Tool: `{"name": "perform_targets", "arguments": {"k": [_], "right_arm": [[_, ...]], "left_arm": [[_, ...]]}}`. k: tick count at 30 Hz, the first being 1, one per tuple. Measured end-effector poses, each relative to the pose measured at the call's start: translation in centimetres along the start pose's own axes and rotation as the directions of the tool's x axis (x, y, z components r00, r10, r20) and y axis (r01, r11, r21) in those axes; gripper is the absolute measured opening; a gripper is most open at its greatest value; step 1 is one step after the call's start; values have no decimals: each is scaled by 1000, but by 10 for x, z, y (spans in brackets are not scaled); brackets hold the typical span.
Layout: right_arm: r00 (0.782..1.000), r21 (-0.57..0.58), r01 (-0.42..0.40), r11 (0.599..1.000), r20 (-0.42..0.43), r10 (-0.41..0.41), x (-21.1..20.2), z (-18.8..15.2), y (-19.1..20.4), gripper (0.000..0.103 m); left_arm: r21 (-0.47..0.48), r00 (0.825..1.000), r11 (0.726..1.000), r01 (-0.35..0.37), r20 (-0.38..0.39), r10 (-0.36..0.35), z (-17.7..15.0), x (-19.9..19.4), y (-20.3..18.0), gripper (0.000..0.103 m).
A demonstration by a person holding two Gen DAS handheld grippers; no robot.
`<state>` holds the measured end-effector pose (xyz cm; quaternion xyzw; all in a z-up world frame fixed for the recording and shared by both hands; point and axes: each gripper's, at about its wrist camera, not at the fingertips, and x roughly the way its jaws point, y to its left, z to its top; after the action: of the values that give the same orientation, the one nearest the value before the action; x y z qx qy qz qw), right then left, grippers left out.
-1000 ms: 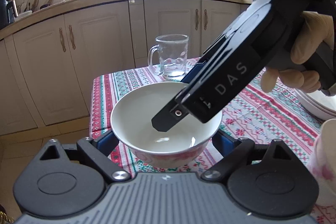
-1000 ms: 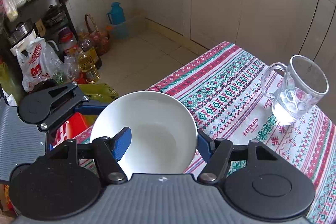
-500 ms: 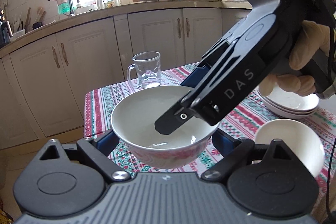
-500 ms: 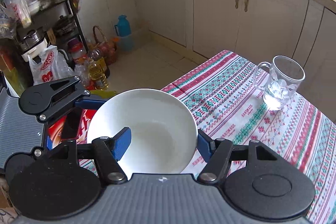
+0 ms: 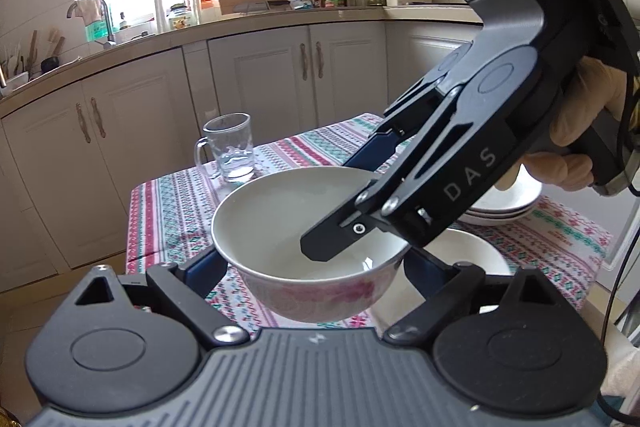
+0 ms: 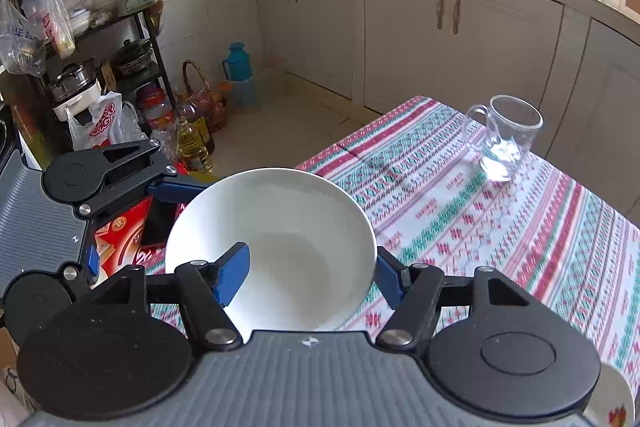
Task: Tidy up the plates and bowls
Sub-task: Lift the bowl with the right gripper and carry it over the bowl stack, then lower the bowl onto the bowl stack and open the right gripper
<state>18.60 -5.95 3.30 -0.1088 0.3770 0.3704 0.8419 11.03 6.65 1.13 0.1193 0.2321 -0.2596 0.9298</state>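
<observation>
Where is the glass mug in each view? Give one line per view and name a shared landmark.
Left wrist: glass mug stands left of centre, beyond the held bowl, on the tablecloth.
Right wrist: glass mug stands upper right, near the table's far edge.
Shared landmark: the striped tablecloth.

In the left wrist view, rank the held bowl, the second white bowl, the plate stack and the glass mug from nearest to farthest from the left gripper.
1. Held bowl, between the left gripper fingers.
2. Second white bowl, on the tablecloth just right of it.
3 and 4. Plate stack, farther right, and glass mug, far left by the table edge: too close to call.
</observation>
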Motion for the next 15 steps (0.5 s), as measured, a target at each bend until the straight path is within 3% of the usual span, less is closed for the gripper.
{"name": "perform_targets", "arguments": {"k": [15], "right_arm": [[999,51,46,998,2,-46,-42,-50,-3,73]], "left_arm": [[11,996,996,89,-25,-89,-4,5,-44,94]]}}
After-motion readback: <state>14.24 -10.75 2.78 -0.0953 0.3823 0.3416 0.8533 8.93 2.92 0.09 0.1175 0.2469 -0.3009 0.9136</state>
